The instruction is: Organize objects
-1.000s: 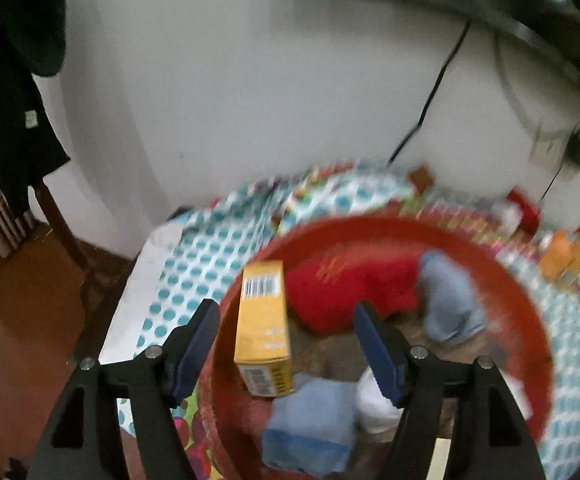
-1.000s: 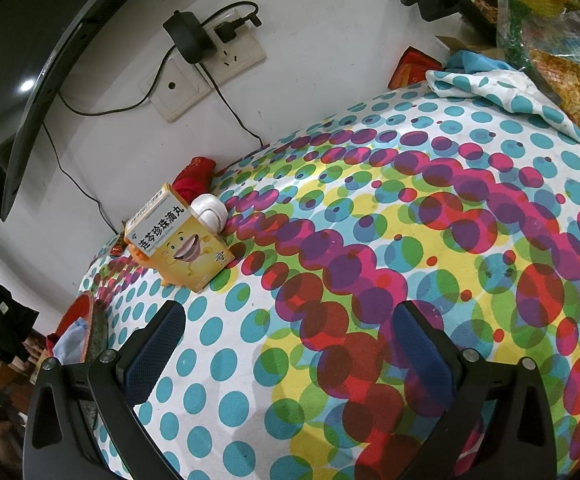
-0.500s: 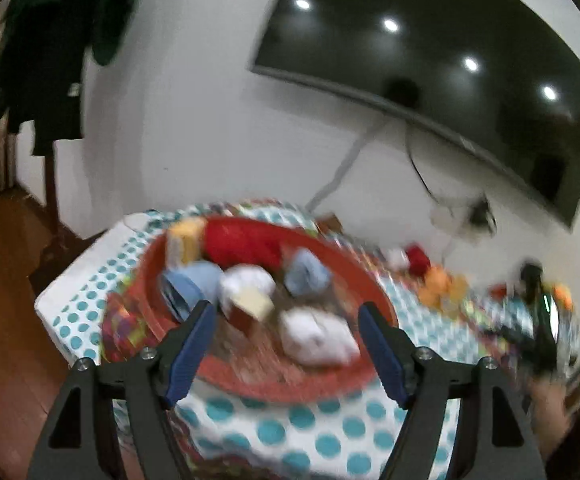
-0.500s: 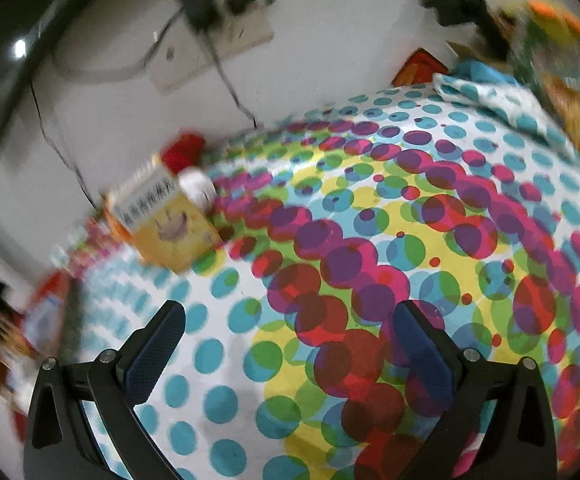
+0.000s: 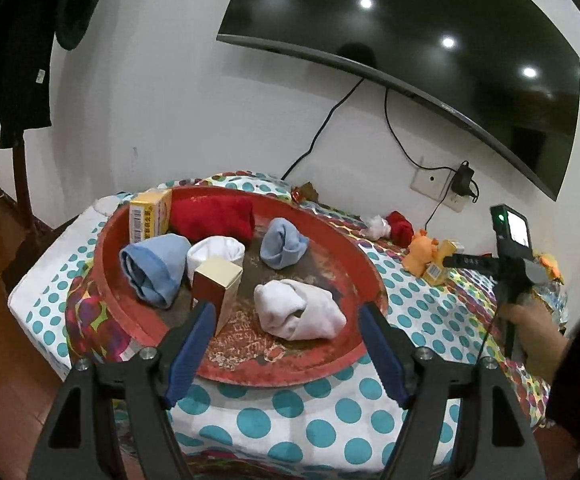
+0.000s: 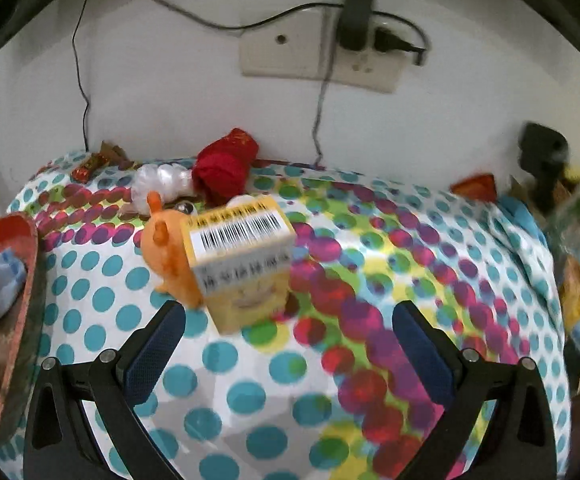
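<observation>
Over the round red tray (image 5: pixel 365 276) of rolled socks, the left gripper (image 5: pixel 286 340) has backed off, jaws spread and empty. The right gripper (image 6: pixel 286 344), likewise released, has swung toward the yellow barcoded carton (image 6: pixel 246 264) on the dotted cloth (image 6: pixel 250 396), probably next.

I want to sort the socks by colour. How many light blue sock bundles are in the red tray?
2. One light blue bundle lies at the tray's left, beside a white one. The other lies further back, near the middle. The red tray holds both; others may hide behind boxes.
</observation>
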Demonstrator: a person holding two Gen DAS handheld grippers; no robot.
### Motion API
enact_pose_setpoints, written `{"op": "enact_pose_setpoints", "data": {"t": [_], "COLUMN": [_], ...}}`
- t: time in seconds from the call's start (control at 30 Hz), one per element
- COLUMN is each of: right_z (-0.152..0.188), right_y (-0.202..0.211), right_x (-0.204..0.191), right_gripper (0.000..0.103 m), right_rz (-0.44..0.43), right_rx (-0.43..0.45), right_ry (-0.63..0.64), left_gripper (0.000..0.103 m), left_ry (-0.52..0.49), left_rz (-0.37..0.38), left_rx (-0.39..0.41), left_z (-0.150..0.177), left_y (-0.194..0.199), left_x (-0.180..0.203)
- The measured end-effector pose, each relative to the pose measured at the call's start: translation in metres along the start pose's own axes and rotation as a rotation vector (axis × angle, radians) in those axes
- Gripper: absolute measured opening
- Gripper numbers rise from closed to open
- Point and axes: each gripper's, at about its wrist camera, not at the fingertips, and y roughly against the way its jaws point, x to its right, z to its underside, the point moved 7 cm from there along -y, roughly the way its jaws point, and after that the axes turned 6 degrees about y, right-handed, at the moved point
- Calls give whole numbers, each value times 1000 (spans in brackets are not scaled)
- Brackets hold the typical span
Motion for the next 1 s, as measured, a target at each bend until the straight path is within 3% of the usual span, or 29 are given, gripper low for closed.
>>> {"op": "enact_pose_setpoints", "data": {"t": [0.17, 0.23, 0.27, 0.3, 0.63, 1.0], "right_z": [-14, -18, -19, -20, -10, -1], "right_y": [-9, -10, -9, -8, 8, 54], "right_x": [-9, -10, -10, -8, -2, 37], "right_gripper": [100, 87, 67, 56, 54, 54], "right_rz": [4, -48, -61, -47, -9, 90], "right_rx": [19, 41, 50, 53, 60, 81], "right_ry": [40, 6, -10, -28, -18, -20], "left_gripper": [76, 76, 76, 76, 76, 76], "left_ry": [-12, -11, -9, -6, -24, -21], "left_rz": [20, 21, 20, 20, 11, -3], "left_rx": [-33, -48, -55, -60, -62, -88], "left_z": [4, 6, 6, 7, 8, 15], "left_y": [-6, -9, -11, -12, -10, -10], "left_x": [3, 3, 3, 2, 6, 10]}}
